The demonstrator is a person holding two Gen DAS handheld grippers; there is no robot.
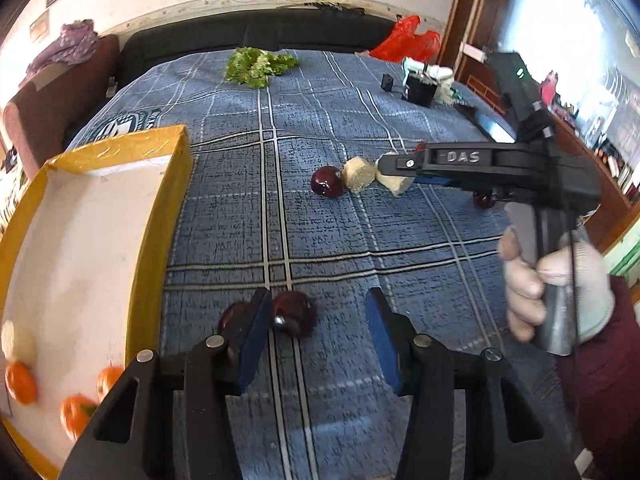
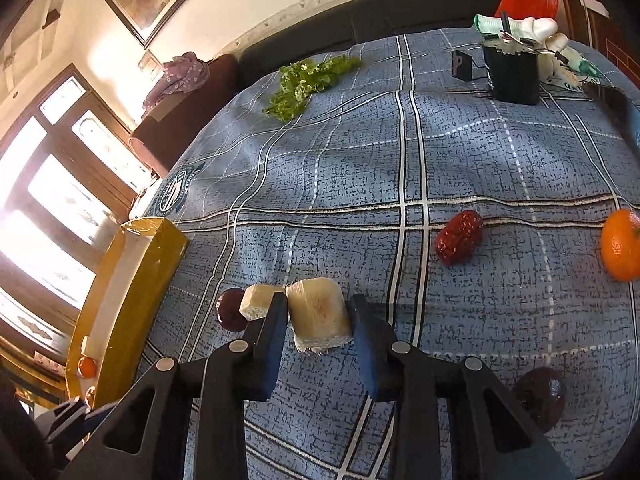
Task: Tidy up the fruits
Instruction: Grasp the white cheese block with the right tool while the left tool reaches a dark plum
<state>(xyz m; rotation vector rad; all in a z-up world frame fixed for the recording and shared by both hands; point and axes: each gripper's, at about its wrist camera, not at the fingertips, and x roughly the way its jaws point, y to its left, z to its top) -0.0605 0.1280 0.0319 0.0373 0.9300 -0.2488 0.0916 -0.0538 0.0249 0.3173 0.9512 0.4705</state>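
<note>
the left hand-held gripper [image 1: 316, 320] was open, jaws spread over the blue plaid cloth [image 1: 360, 240]. a dark plum [image 1: 294, 312] lay on the cloth just inside its left finger, and a 2nd dark fruit [image 1: 232, 314] showed just outside that finger, partly hidden. to the left stood a yellow box [image 1: 160, 220] with a white inside, holding 3 oranges [image 1: 20, 382] near its close end.

the right hand-held gripper [image 2: 320, 320] was also open, its fingers on either side of a pale chunk [image 2: 318, 314]; the left finger looked to touch it, the right one stood just apart. a smaller chunk [image 2: 258, 300] lay just left of the left finger, with a plum [image 2: 230, 308] beside it. farther right lay a red date [image 2: 458, 236], an orange [image 2: 622, 244] at the edge, and a dark fruit [image 2: 540, 398] near the gripper's body. lettuce [image 2: 308, 84] and a black container [image 2: 512, 76] sat well apart at the far end.
</note>
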